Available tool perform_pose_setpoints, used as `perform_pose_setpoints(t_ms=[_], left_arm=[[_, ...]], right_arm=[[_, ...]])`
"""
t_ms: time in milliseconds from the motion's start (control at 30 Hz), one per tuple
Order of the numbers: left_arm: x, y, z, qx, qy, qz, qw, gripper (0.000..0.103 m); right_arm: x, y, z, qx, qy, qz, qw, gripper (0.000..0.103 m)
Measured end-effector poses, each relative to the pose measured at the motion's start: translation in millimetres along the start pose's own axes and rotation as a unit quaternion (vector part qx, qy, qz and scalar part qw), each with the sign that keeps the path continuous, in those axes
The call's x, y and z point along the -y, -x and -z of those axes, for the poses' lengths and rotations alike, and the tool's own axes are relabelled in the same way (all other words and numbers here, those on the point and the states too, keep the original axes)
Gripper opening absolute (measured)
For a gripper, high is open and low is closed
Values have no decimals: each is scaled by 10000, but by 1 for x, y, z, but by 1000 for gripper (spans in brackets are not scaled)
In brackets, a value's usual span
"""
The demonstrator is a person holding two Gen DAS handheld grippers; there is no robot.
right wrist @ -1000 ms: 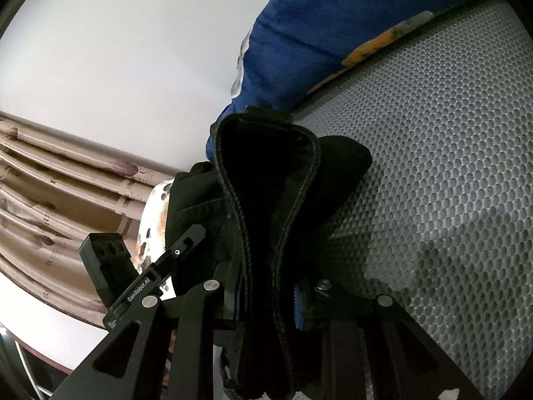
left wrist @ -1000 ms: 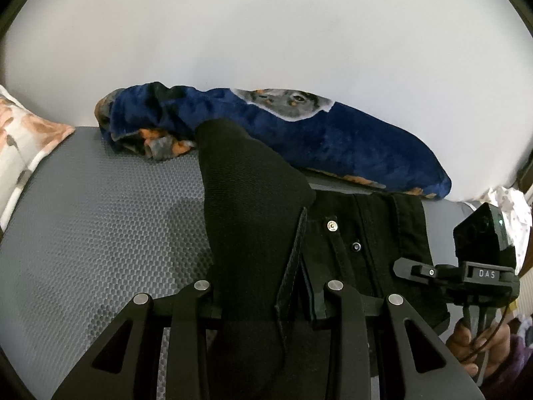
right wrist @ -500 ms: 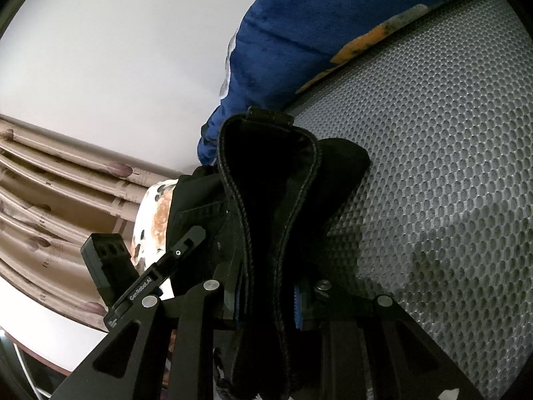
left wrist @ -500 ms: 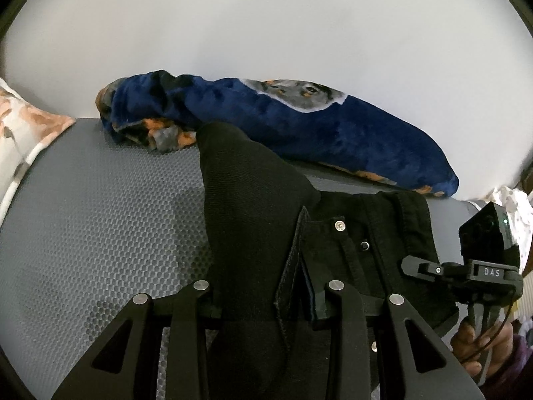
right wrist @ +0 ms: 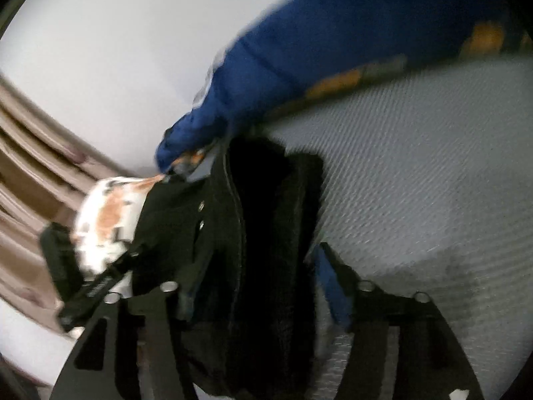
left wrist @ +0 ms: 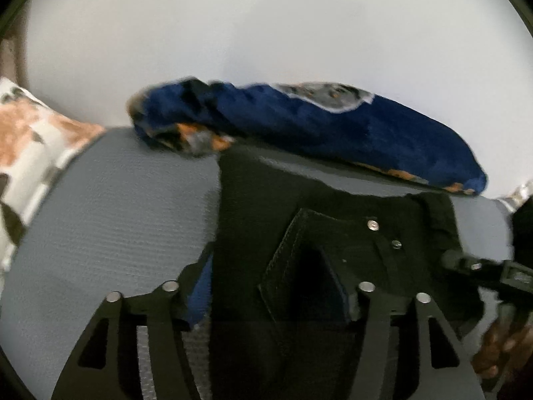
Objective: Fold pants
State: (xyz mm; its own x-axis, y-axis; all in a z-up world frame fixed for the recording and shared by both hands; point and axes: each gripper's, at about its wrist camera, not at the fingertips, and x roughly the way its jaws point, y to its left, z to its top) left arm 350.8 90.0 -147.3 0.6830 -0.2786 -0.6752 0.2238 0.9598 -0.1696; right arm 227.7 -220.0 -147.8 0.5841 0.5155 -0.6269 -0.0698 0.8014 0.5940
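Black pants [left wrist: 266, 220] lie just in front of the blue blanket [left wrist: 333, 126]; left gripper [left wrist: 269, 295] and right gripper [right wrist: 263, 288] both spread, cloth loose between. Fold may slump.

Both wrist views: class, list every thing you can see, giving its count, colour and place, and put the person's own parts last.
Black pants with metal buttons: one, black, on the mattress, between both grippers' fingers.
Grey honeycomb-textured mattress: one, grey, under everything.
Plush blue blanket with orange and grey print: one, blue, along the wall behind the pants.
White and orange patterned pillow: one, at the mattress's left end.
White wall: one, behind.
Left gripper: one, black, open around the pants.
Right gripper: one, black, open around the pants.
Person's hand: one, on the right gripper's handle.
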Motion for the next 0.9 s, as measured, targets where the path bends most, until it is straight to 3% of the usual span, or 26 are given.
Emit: perform_pose_setpoints(t_ms=[100, 133, 167, 367, 500, 700, 900], left_arm=[[3, 20, 0, 407, -125, -374, 9984, 74], [4, 23, -1, 472, -140, -453, 9978, 85], [6, 30, -1, 587, -173, -573, 9965, 89], [14, 53, 2, 830, -205, -937, 9919, 92], [16, 64, 4, 834, -125, -962, 9918, 92], [26, 84, 10, 822, -164, -1281, 9882, 97], [36, 109, 14, 836, -194, -1524, 9846, 99]], right_arm=[[-24, 28, 1, 571, 413, 306, 9970, 76], [-33, 35, 3, 678, 506, 316, 9959, 85], [-42, 40, 5, 742, 624, 391, 9945, 92], [-84, 47, 29, 855, 1277, 822, 9847, 99], [-92, 46, 43, 877, 1232, 1105, 9823, 100], [-105, 57, 56, 1082, 1196, 1458, 9761, 102], [-119, 84, 66, 1443, 1232, 1514, 9701, 103]])
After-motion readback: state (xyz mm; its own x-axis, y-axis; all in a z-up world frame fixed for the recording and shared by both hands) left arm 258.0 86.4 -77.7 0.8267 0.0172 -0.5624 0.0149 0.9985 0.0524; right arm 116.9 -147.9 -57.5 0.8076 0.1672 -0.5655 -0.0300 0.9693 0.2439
